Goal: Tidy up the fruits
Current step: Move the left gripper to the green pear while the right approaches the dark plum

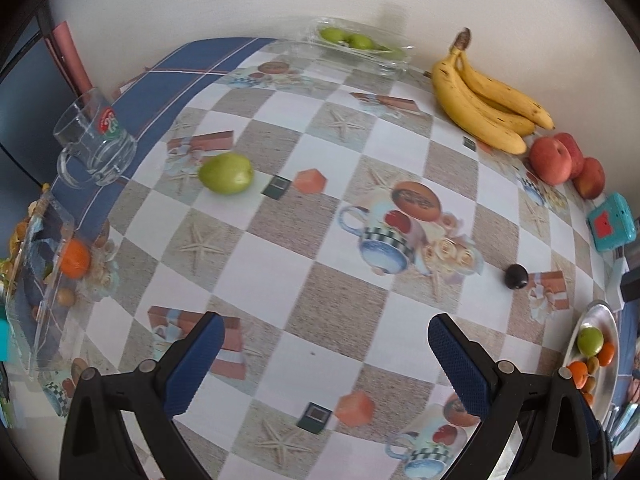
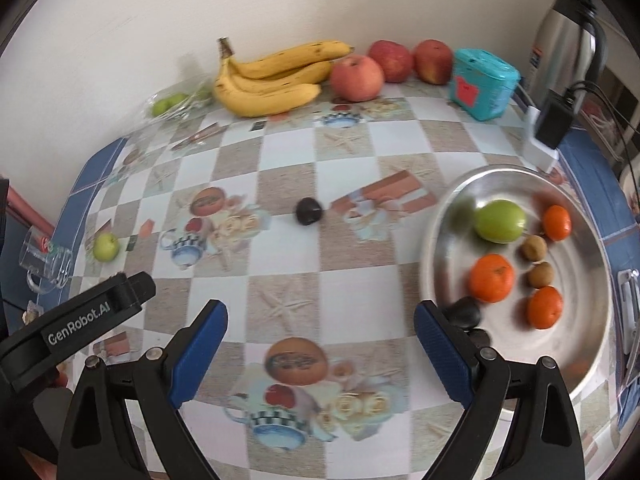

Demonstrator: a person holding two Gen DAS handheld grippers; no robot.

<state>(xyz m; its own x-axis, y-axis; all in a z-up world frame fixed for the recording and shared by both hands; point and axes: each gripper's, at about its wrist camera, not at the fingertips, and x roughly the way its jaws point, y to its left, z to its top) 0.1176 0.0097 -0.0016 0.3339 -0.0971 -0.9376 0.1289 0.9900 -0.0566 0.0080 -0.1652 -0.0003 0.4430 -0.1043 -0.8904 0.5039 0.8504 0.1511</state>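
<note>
A loose green apple (image 1: 226,173) lies on the patterned tablecloth, far left in the right wrist view (image 2: 105,246). A small dark fruit (image 1: 515,276) (image 2: 308,211) sits mid-table. The metal bowl (image 2: 448,216) (image 1: 608,364) holds a green apple (image 2: 501,221), three oranges, two small brown fruits and dark fruits. Bananas (image 1: 480,92) (image 2: 272,80) and three red apples (image 1: 560,160) (image 2: 360,74) line the wall. My left gripper (image 1: 322,368) hangs open and empty over the cloth. My right gripper (image 2: 320,356) is open and empty, its right finger beside the bowl's rim.
A clear tray of green apples (image 1: 360,46) (image 2: 172,104) stands at the wall. A glass mug (image 1: 94,140) and a clear tray (image 1: 36,280) with an orange sit at the left. A teal box (image 2: 482,82), a charger (image 2: 554,124) and a steel flask (image 2: 568,36) are at the right.
</note>
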